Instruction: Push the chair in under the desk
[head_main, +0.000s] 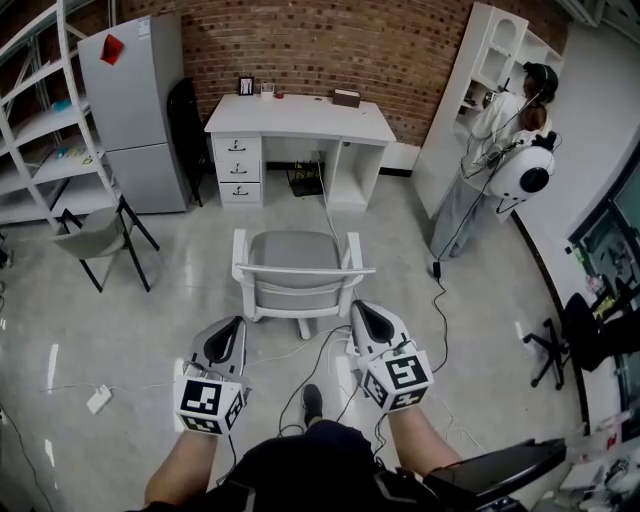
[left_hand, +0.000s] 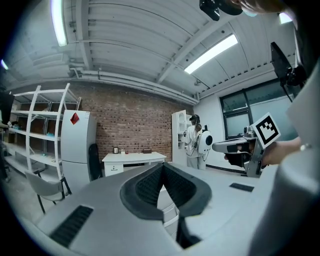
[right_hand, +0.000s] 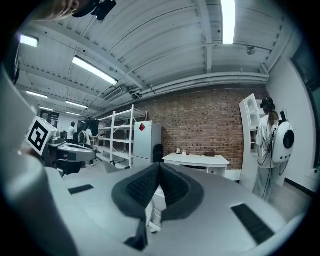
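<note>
A chair (head_main: 295, 262) with a white frame and grey seat stands in the middle of the floor, its backrest (head_main: 305, 285) towards me and its seat facing the white desk (head_main: 300, 118) by the brick wall. A stretch of floor separates chair and desk. My left gripper (head_main: 237, 323) is shut and empty, just short of the backrest's left end. My right gripper (head_main: 358, 306) is also shut and empty, close by the backrest's right end. In each gripper view the closed jaws hide most of the chair; the desk (left_hand: 132, 159) (right_hand: 200, 160) shows beyond them.
A grey fridge (head_main: 135, 100) and a black chair stand left of the desk. A grey chair on black legs (head_main: 100, 235) sits by the white shelving (head_main: 35, 110). A person (head_main: 500, 140) stands at the white bookcase (head_main: 480, 70). Cables (head_main: 330, 350) trail over the floor.
</note>
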